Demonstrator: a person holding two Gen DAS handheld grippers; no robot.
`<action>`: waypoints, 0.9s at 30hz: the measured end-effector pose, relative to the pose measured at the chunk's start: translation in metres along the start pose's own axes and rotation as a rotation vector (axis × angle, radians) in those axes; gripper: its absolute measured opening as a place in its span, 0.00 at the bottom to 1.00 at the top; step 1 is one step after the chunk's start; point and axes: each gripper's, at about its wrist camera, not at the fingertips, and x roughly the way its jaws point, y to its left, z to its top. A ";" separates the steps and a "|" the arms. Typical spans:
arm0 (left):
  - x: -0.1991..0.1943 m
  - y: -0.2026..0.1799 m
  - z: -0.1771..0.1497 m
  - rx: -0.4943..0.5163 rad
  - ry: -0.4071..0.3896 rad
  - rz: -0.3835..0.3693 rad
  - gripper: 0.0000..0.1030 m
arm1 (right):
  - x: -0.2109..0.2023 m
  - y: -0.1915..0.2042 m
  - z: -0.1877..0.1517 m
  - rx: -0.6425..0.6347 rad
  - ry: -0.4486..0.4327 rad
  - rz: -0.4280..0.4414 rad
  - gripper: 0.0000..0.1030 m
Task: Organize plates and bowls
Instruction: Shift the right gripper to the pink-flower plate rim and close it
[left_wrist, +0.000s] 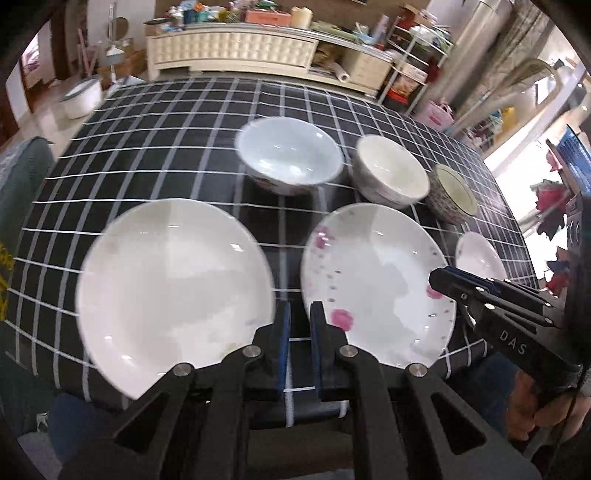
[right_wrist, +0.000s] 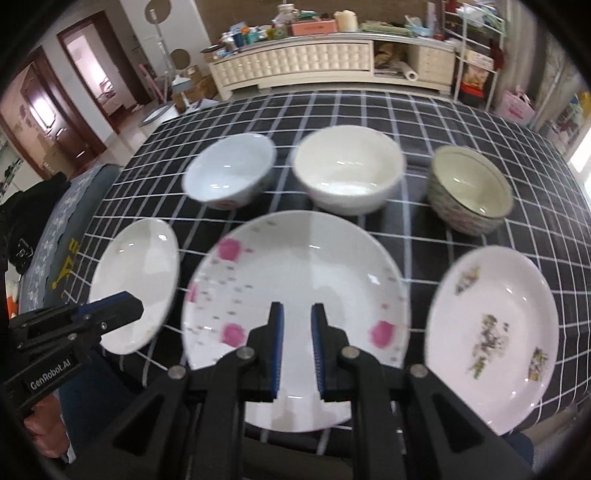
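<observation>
Six glazed dishes show in the left wrist view, on a counter (left_wrist: 147, 155) under black cloth gridded in white. Near row: plain white plate (left_wrist: 173, 291), pink-flowered plate (left_wrist: 376, 284), and a third plate (left_wrist: 480, 258) partly hidden. Far row: pale blue bowl (left_wrist: 290, 153), cream bowl (left_wrist: 391, 171), patterned bowl (left_wrist: 454, 194). The left gripper (left_wrist: 297, 347) hovers between the two nearer plates, jaws slightly parted, empty. The right gripper (left_wrist: 439, 282) reads "DAS".

Right wrist view: the right gripper (right_wrist: 297, 347), narrowly parted and empty, hangs over the pink-flowered plate (right_wrist: 295, 273). The third plate (right_wrist: 495, 321) carries blurred greenish sprigs. All dishes are round and glossy. The left gripper (right_wrist: 125, 308) reads "GenRobot.AI".
</observation>
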 end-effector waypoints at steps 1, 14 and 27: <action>0.004 -0.004 0.001 0.005 0.008 -0.001 0.09 | 0.000 -0.005 -0.001 0.005 0.001 -0.005 0.18; 0.059 -0.015 0.017 0.044 0.092 0.023 0.09 | 0.014 -0.046 0.003 0.043 0.007 -0.037 0.18; 0.075 -0.011 0.024 0.078 0.099 0.056 0.15 | 0.032 -0.055 0.013 0.045 0.037 -0.042 0.18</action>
